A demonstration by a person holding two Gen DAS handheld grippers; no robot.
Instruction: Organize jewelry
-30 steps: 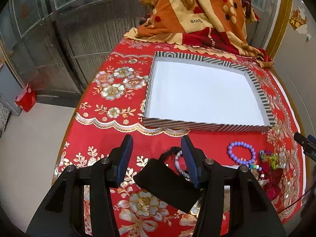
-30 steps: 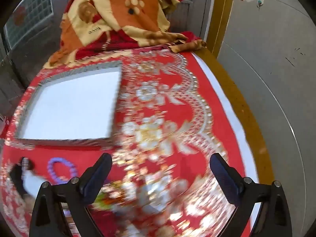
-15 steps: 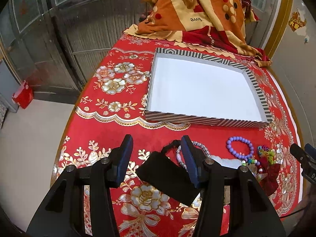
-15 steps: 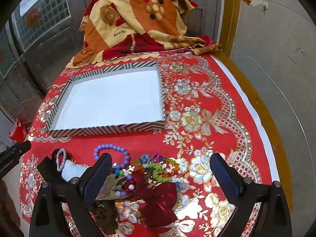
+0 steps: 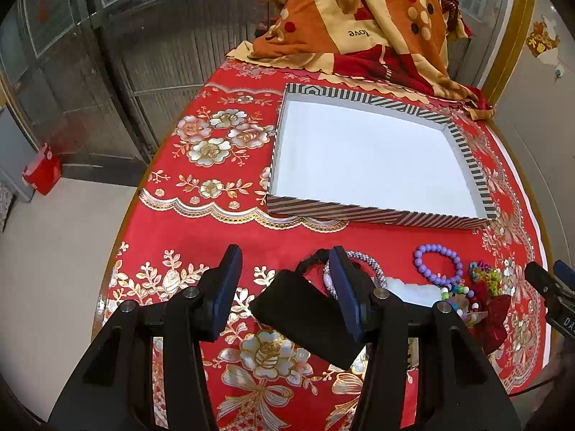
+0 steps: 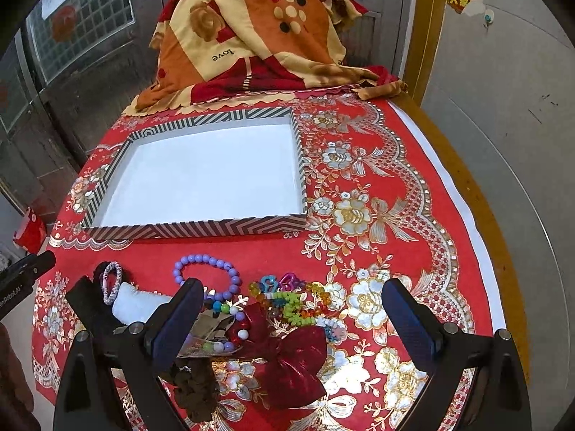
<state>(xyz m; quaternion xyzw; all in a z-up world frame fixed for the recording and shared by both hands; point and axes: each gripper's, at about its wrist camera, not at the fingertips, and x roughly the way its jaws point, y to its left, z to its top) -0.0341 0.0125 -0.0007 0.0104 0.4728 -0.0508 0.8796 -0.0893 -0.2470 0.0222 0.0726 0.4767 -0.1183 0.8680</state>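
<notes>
A striped tray [image 5: 373,215] with a white floor stands on the red tablecloth; it also shows in the right wrist view [image 6: 201,231]. In front of it lie a purple bead bracelet [image 5: 437,264] [image 6: 206,274], a woven silver bracelet [image 5: 363,262] [image 6: 112,282], a black pouch [image 5: 305,318], colourful bead strings [image 6: 291,300] and a dark red bow [image 6: 291,359]. My left gripper [image 5: 285,287] is open, its jaws either side of the pouch. My right gripper [image 6: 291,321] is open wide above the beads and bow.
A folded orange and red blanket [image 5: 363,18] lies at the table's far end. A white cushion [image 6: 138,305] and a brown scrunchie [image 6: 196,391] lie among the jewelry. The table edge [image 6: 478,215] curves on the right. A metal door [image 5: 161,36] stands at left.
The right gripper has swung left, bringing the jewelry pile between its jaws. The left gripper has drawn back slightly; the pouch stays between its jaws.
</notes>
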